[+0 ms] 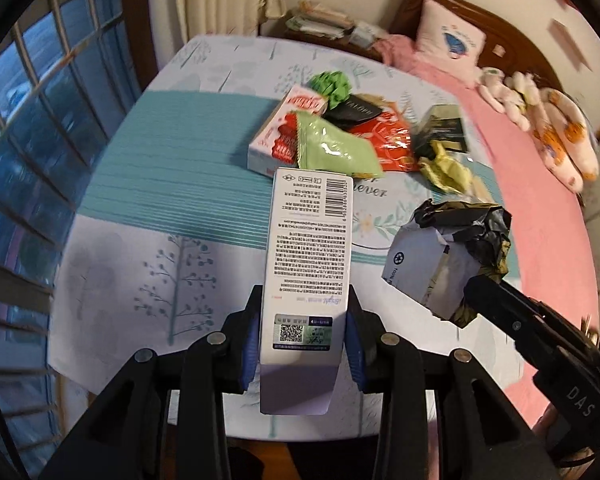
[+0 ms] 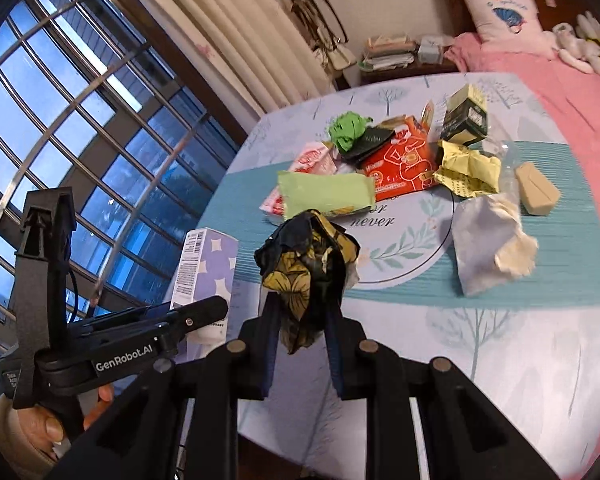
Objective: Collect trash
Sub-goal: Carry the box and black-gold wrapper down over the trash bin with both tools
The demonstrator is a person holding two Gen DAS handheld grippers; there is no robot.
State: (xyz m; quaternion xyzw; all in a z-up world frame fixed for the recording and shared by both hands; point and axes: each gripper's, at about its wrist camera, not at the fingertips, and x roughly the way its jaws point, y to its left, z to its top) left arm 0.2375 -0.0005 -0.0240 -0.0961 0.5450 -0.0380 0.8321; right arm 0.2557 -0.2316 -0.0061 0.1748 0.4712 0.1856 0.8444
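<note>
My left gripper [image 1: 302,320] is shut on a tall white and lilac carton [image 1: 308,264], held above the table's near edge; it also shows in the right wrist view [image 2: 206,268]. My right gripper [image 2: 302,328] is shut on a crumpled black and gold wrapper [image 2: 306,264], also seen at the right of the left wrist view [image 1: 452,256]. More trash lies mid-table: a light green packet [image 2: 324,194], a red and white box [image 1: 276,136], an orange-red packet [image 2: 402,158], a green paper ball [image 2: 346,130], a yellow wrapper [image 2: 466,170], a dark box [image 2: 466,118].
The trash lies on a table with a teal and white tree-print cloth [image 2: 500,340]. A crumpled silver bag [image 2: 488,248] and a beige block [image 2: 536,188] lie at the right. A pink bed [image 2: 572,92] is beyond, a barred window [image 2: 80,128] at the left.
</note>
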